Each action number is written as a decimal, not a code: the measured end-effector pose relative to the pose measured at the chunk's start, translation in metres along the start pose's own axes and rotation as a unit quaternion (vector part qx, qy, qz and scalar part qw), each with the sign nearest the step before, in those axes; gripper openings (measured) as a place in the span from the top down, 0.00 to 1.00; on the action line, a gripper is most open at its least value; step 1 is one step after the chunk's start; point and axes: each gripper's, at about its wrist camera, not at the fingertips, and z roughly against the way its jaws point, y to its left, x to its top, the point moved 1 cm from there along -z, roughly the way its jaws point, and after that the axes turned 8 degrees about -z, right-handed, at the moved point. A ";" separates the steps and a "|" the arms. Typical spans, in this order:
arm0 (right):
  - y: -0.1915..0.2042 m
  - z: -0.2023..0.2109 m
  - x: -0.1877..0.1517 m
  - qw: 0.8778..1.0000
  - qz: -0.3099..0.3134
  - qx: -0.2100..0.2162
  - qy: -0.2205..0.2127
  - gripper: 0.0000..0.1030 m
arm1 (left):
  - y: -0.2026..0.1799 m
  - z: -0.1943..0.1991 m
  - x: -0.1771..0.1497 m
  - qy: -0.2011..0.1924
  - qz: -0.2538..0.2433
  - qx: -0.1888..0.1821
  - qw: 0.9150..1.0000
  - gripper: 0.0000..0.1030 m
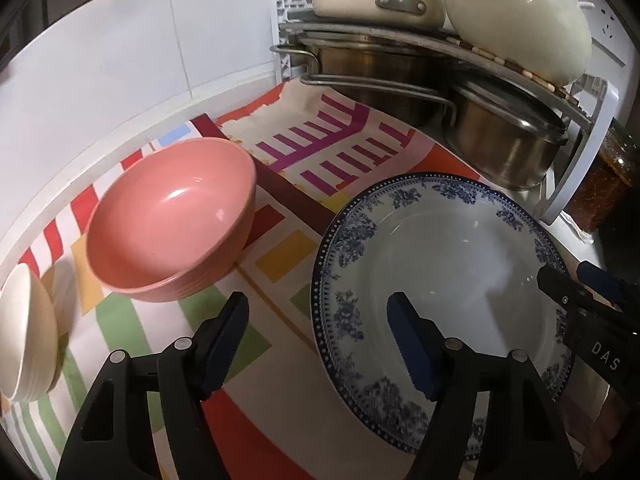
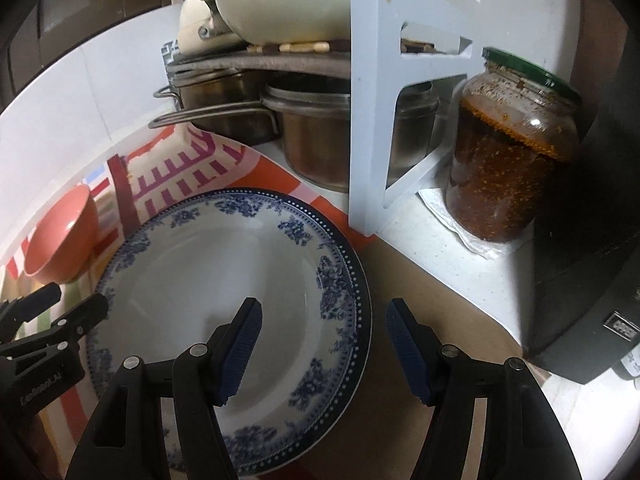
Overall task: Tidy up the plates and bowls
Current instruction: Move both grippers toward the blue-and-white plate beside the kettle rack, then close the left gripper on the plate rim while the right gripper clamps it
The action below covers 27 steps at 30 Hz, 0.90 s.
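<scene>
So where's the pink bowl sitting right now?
The pink bowl stands upright on the colourful striped cloth, left of the blue-patterned plate; cream bowls sit further left, at the left wrist view's edge.

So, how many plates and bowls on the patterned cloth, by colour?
Blue-and-white plate: 1
Pink bowl: 1
Cream bowls: at least 2 nested, at the picture's edge; exact count unclear
Total: at least 4

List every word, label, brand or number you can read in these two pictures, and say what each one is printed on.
"DAS": white letters on the right gripper, at the edge of the left wrist view.
White lettering on the left gripper, in the right wrist view: too blurred to read.
Jar lid print: too small to read.
</scene>
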 end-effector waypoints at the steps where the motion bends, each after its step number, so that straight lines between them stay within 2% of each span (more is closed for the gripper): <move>1: 0.000 -0.002 0.001 1.000 -0.001 -0.002 0.001 0.37 | -0.001 -0.002 0.001 0.001 0.000 -0.003 1.000 0.32; 9: -0.003 -0.013 0.005 1.000 -0.005 -0.013 0.001 0.37 | -0.006 -0.017 0.005 0.006 -0.008 -0.004 1.000 0.36; 19: -0.006 -0.028 0.008 1.000 -0.006 -0.009 0.014 0.38 | -0.010 -0.022 0.010 0.008 -0.016 -0.019 1.000 0.50; 22: -0.006 -0.030 0.009 1.000 -0.007 -0.008 0.015 0.47 | -0.011 -0.023 0.011 0.009 -0.018 -0.030 0.999 0.58; 26: -0.003 -0.030 0.010 1.000 -0.003 0.001 0.018 0.61 | -0.011 -0.022 0.012 0.009 -0.018 -0.024 1.000 0.64; 27: -0.003 -0.029 0.011 1.000 -0.002 -0.001 0.019 0.61 | -0.010 -0.022 0.012 0.009 -0.017 -0.023 1.000 0.64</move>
